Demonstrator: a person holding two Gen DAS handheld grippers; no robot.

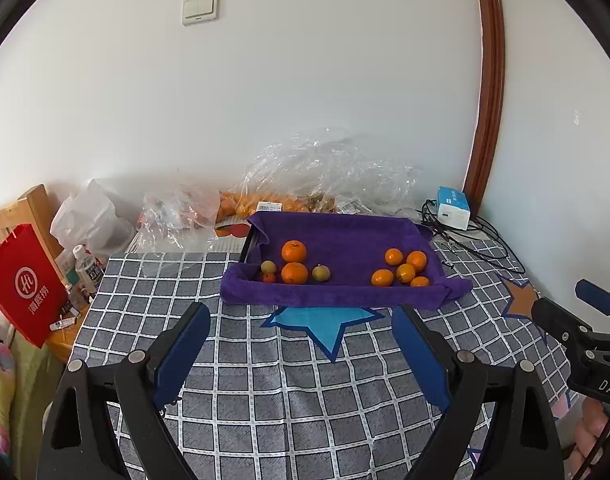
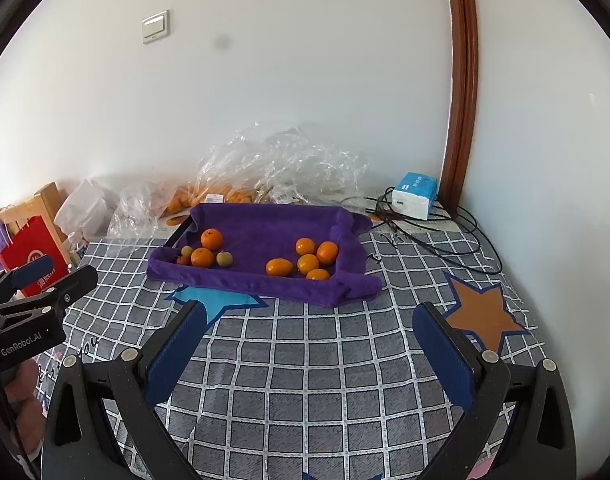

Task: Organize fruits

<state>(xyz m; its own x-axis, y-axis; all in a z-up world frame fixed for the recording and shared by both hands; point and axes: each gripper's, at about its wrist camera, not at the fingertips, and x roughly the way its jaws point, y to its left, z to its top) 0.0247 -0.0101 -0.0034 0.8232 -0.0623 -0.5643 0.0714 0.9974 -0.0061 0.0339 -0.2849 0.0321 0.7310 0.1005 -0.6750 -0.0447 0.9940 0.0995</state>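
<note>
Left wrist view showed the left claw (image 1: pixel 301 320) with its jaws apart and nothing between them, hanging over the checked surface (image 1: pixel 265 400) on the near side of the purple-towel tray (image 1: pixel 337 232). Right wrist view showed the right claw (image 2: pixel 309 318) likewise spread wide and empty, also short of the tray.

Fruit lay inside the tray in 2 groups. At its left end sat 2 larger oranges (image 1: pixel 293 251), 2 small greenish fruits (image 1: pixel 320 273) and 1 tiny reddish fruit (image 1: pixel 268 277). At its right end sat 5 small oranges (image 1: pixel 405 273), touching or nearly touching.

Risks, as judged:
- Round fruit packed close could roll when 1 piece is gripped, disturbing its neighbours.
- Loose towel folds at the tray's near rim and right corner could snag a finger or be dragged up with a fruit.
- Small greenish fruits stood just beside a larger orange; wide jaws could catch both.
- Both claws approaching the tray together could collide.

Surroundings: crumpled clear plastic bags (image 1: pixel 325 168) holding more oranges lay behind the tray against the wall. A blue-and-white box (image 1: pixel 452 208) and tangled black cables (image 1: pixel 477 240) lay off the tray's far right corner. A red paper bag (image 1: pixel 25 284) and bottles (image 1: pixel 87 270) stood well left of the tray. Nothing blocked the near approach.
</note>
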